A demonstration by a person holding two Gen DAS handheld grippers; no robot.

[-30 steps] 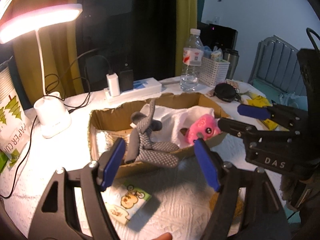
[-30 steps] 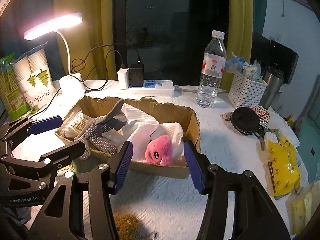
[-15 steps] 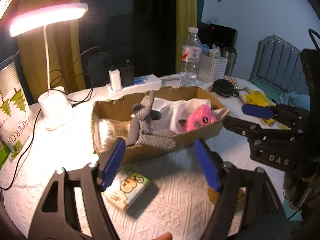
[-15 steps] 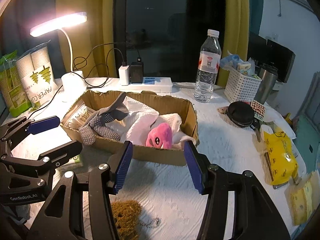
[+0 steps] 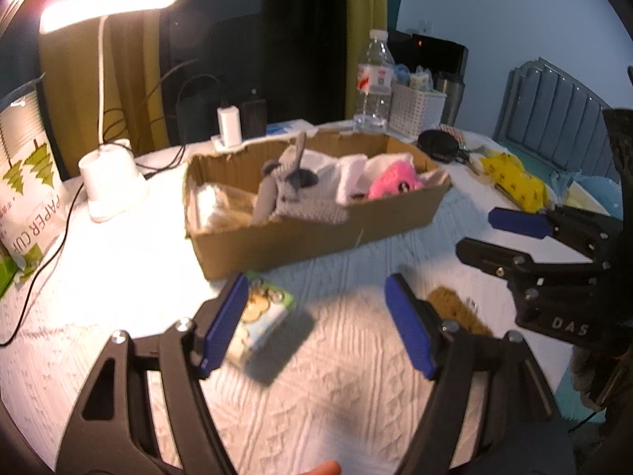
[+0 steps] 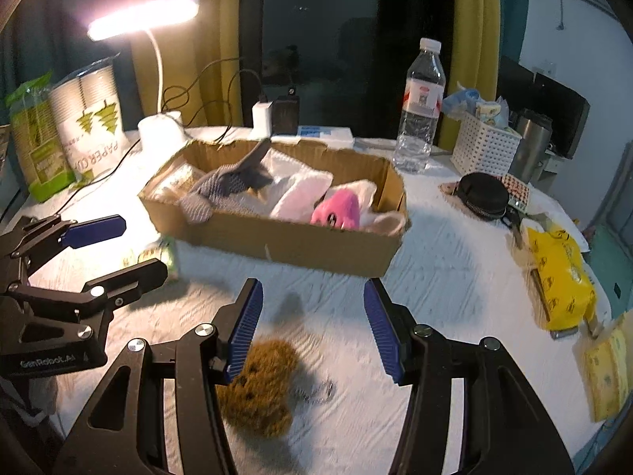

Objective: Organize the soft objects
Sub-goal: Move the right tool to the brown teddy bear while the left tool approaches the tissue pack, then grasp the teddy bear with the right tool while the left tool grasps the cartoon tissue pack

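Pulled back from the box (image 6: 277,237) and sunk toward the cloth. Left gripper (image 5: 316,324) apart beside tissue pack (image 5: 265,316); right gripper (image 6: 312,328) apart, empty, over brown plush (image 6: 261,388). Probably next pickups.

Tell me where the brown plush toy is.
In the right wrist view the brown plush toy lies on the white cloth, in front of the box, under the right gripper's left finger.

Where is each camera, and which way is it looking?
Left wrist: on the left gripper, looking forward and down at the brown cardboard box; a fingertip and the right gripper show.
Right wrist: on the right gripper, above the brown fuzzy toy; the left gripper shows.
Both share the box and pink plush toy.
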